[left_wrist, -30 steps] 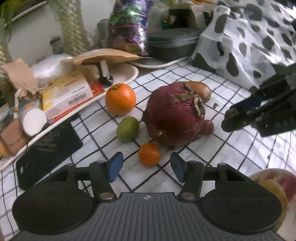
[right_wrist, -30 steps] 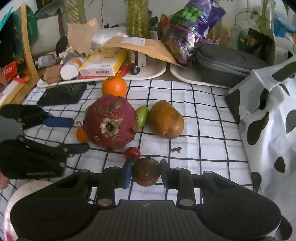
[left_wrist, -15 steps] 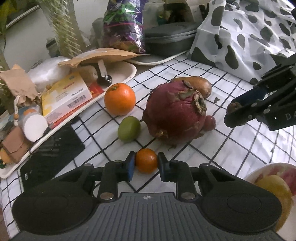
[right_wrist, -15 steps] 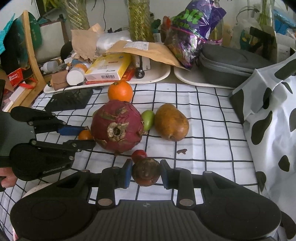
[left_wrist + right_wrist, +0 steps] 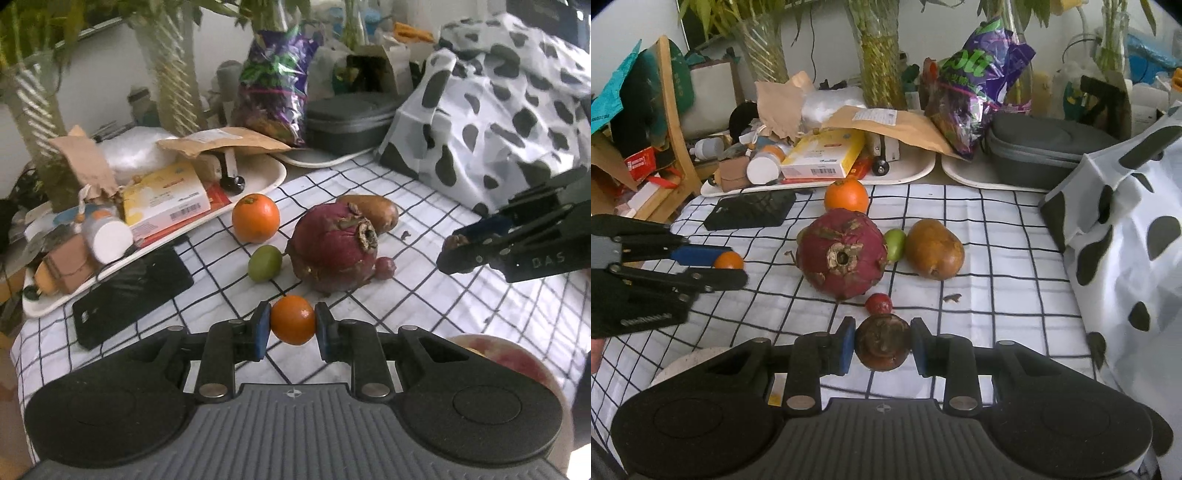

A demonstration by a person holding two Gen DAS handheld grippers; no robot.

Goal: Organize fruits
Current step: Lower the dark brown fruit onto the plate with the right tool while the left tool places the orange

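Observation:
My left gripper [image 5: 292, 325] is shut on a small orange tangerine [image 5: 293, 324] and holds it above the checked cloth; it also shows in the right wrist view [image 5: 728, 260]. My right gripper [image 5: 882, 345] is shut on a small dark brown fruit [image 5: 882, 347], seen from the side in the left wrist view [image 5: 455, 243]. On the cloth lie a big dark red fruit [image 5: 334, 248], an orange [image 5: 255, 218], a small green fruit [image 5: 264, 263], a brown pear-like fruit [image 5: 933, 254] and a small red fruit [image 5: 878, 302].
A plate with pale red fruit [image 5: 513, 363] sits at the near right. A black phone [image 5: 129, 295] lies left. A cluttered white tray [image 5: 258, 186] and a grey case [image 5: 1045, 155] stand behind. A cow-spotted cloth [image 5: 1130, 236] rises on the right.
My left gripper closed on the small tangerine and lifted it off the cloth, back toward me. My right gripper rose a little with the brown fruit still held.

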